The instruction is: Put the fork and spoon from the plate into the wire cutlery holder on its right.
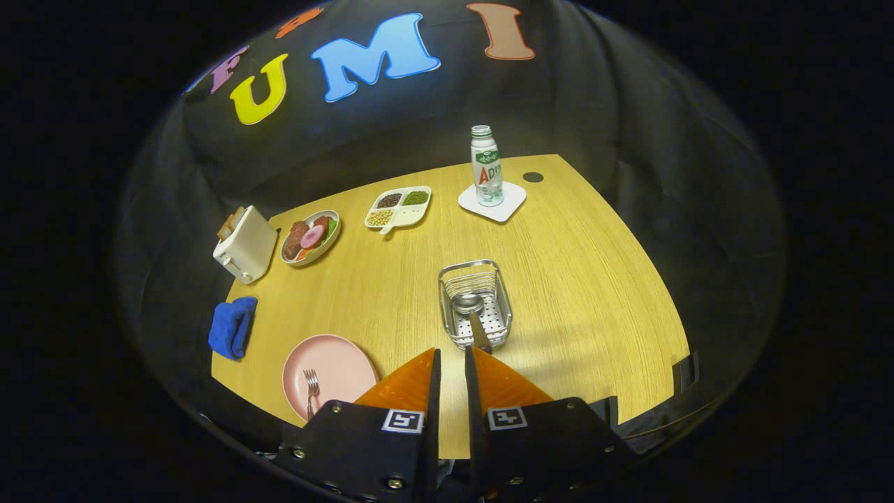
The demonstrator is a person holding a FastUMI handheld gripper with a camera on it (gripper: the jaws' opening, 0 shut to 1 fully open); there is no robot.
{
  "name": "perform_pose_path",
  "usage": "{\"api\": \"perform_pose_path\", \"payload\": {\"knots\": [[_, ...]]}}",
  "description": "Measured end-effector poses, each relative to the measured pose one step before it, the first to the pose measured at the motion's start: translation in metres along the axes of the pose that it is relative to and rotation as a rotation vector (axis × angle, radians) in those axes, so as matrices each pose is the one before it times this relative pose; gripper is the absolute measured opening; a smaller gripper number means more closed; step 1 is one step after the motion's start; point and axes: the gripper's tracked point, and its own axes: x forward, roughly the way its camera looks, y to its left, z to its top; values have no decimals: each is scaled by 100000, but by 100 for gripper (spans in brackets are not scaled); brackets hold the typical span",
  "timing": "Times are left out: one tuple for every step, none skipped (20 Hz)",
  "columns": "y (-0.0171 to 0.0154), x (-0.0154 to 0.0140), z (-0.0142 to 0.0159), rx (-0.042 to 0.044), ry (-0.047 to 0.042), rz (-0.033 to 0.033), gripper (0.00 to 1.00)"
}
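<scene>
Starting at the left of the pale wooden table (559, 279): a cream two-slot toaster (244, 244) with bread poking up, and near it a crumpled blue cloth (232, 326) by the table's edge. Next along, a small grey plate of play food (311, 237), then a white divided tray of beans and seeds (398, 207).

Closer in, just left of the claw, there's the round pink plate (328, 367), and on it lies the small silver metal fork (311, 388), tines pointing away, handle running off toward the near rim. That one is not yet dealt with.

Now the claw (452, 360) itself: the two fingers are drawn almost together with only a thin slit between them. A dark, slim spoon handle runs out from just ahead of the tips, so my read is they are pinching its end, though the contact itself is hard to make out.

Just beyond them sits the silver wire cutlery holder (475, 302) with its perforated floor, and the shiny round bowl of the silver spoon (468, 303) is inside it, handle slanting back over the near wall toward the claw. Held by the tail like that, the spoon can be lowered bowl first.

Further right and back, a white-labelled clear bottle (486, 166) stands upright on a white square coaster (492, 200).
</scene>
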Motion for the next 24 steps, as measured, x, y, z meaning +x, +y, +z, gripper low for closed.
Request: {"api": "perform_pose_path", "payload": {"knots": [[790,-104,-150,-883,-43,1107,19],[788,-17,-256,-756,343,1132,19],[885,133,-363,-1107,317,1259,19],[840,95,-316,-1449,588,1081,19],[880,239,-397,-1542,893,1223,19],[1125,275,-510,-1400,1016,1558,19],[902,187,-355,-858,873,1337,19],[1094,361,-375,-850,875,1716,19],[937,292,-381,-820,840,1352,19],[928,304,-356,-749,864,1416,19],[931,322,-336,-706,1089,1361,19],[889,294,-360,-644,905,1305,19],[747,258,-305,-562,783,977,19],[984,354,-414,-665,980,1374,19],[780,357,-408,-672,1038,1053,19],[946,460,-698,-1079,1768,1290,19],[862,378,-755,-1294,1935,1171,19],[776,375,-739,-1515,1835,1108,19],[690,404,-730,-1649,1811,814,19],[584,442,-765,-1599,1800,662,19],[584,356,-676,-1221,1721,675,19],[648,582,-1050,-1436,2634,784,19],[560,463,-750,-1210,2157,728,19],[588,661,-850,-1752,2669,735,19]]}}
